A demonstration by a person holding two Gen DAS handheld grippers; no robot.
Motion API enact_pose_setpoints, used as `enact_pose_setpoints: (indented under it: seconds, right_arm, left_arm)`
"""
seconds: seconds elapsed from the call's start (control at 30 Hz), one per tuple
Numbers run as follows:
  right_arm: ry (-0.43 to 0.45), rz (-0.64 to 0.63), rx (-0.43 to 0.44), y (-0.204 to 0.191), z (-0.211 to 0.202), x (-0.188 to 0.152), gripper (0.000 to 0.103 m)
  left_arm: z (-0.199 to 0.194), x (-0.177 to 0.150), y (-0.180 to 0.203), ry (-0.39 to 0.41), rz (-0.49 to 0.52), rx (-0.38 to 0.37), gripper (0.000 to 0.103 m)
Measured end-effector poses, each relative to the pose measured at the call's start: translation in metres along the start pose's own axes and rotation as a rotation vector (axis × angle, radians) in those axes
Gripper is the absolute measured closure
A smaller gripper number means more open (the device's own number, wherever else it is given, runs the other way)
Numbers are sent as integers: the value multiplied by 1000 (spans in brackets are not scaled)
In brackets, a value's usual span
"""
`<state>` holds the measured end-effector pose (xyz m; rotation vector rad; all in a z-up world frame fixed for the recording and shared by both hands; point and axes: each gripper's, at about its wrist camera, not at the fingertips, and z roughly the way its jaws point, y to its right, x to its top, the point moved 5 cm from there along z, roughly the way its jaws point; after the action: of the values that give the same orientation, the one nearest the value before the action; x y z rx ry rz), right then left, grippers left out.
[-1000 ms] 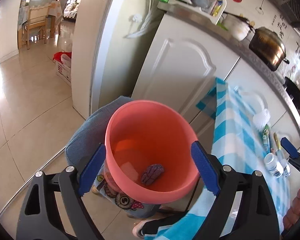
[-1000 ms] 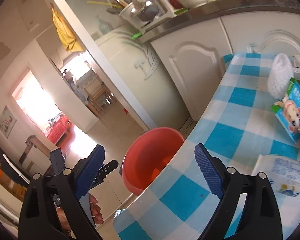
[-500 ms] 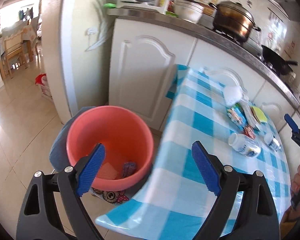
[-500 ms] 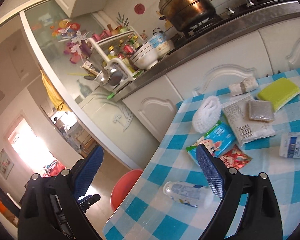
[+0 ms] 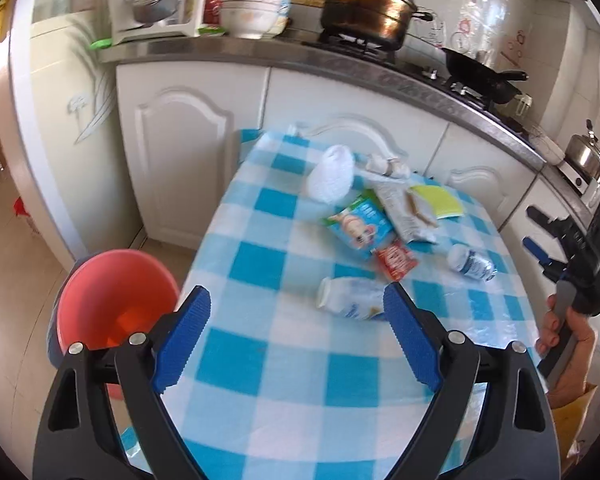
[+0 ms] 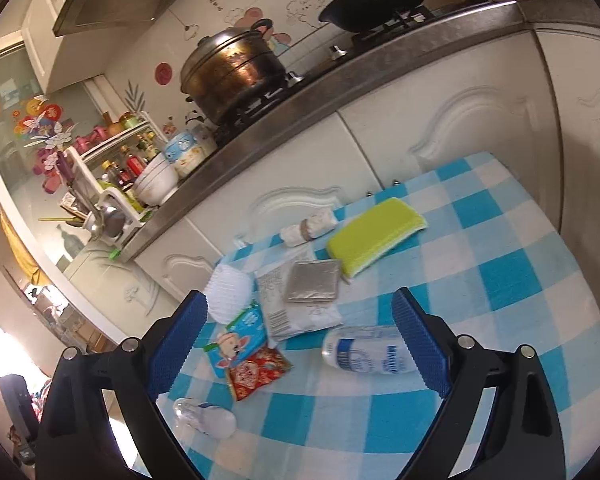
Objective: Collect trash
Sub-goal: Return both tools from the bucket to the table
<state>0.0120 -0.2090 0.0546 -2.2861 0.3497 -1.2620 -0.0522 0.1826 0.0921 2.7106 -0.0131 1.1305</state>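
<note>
left gripper (image 5: pixel 296 344) released, empty — small white plastic bottle with blue label (image 5: pixel 350 302) just ahead toward right finger, lying crosswise. right gripper (image 6: pixel 300 344) also unclenched, second white bottle (image 6: pixel 366 350) near its right finger.

Wrappers (image 5: pixel 359 227) and toppled white bottles (image 6: pixel 366 350) strewn on checked tablecloth (image 5: pixel 260 364), empty-looking salmon bin (image 5: pixel 114 300) beside table

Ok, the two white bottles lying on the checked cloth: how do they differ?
The near bottle lies close in front of the left gripper; the far bottle lies nearer the right gripper. The near bottle's print looks pale and blurred; the far bottle carries a bold blue label. Both are white plastic, on their sides, ungripped.
</note>
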Motion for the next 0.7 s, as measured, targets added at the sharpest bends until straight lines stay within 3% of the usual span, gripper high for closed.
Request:
enact_pose_setpoints:
  seconds: [0.13, 0.33, 0.43, 0.57, 0.7]
  right_arm:
    - [-33, -2, -93, 33, 4, -3, 10]
    - [-107, 8, -79, 43, 19, -17, 10]
    - [-131, -49, -76, 30, 26, -21, 10]
    - [-144, -115, -75, 16, 34, -28, 10]
    - [-150, -117, -71, 17, 36, -29, 10]
  left_arm:
    - [5, 7, 23, 5, 28, -18, 14]
    - [25, -9, 42, -49, 45, -39, 14]
    - [36, -18, 45, -83, -4, -60, 14]
    - [52, -27, 40, -134, -151, -91, 14]
    - [64, -32, 40, -158, -227, -103, 14]
